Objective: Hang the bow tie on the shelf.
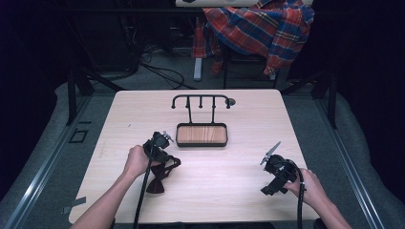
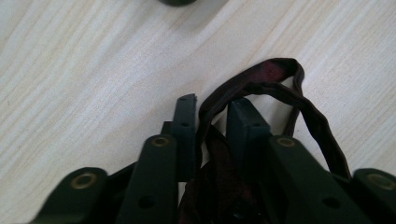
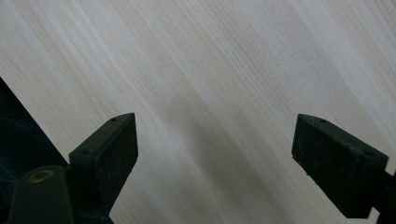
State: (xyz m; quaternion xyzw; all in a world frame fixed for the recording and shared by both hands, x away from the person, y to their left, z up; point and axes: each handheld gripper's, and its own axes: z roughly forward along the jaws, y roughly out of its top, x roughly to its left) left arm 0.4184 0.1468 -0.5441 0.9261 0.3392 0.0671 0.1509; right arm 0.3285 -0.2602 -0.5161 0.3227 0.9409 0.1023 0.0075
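Observation:
A dark maroon bow tie (image 1: 160, 177) lies on the light wooden table at the front left. Its thin strap (image 2: 280, 88) loops out ahead of my left gripper (image 2: 212, 109), which points down at the table. The strap and some of the cloth sit between the two narrowly set jaws, which are shut on the tie. In the high view the left gripper (image 1: 160, 145) sits right over the tie. My right gripper (image 3: 215, 140) hovers over bare wood at the front right, its jaws wide open with nothing between them; the high view shows the right gripper (image 1: 277, 169) there too.
A black rack with hooks (image 1: 200, 100) rises from a small black tray with a wooden floor (image 1: 177, 135) at the table's middle back. A plaid shirt (image 1: 260, 26) hangs over a chair beyond the table. Cables lie on the floor behind.

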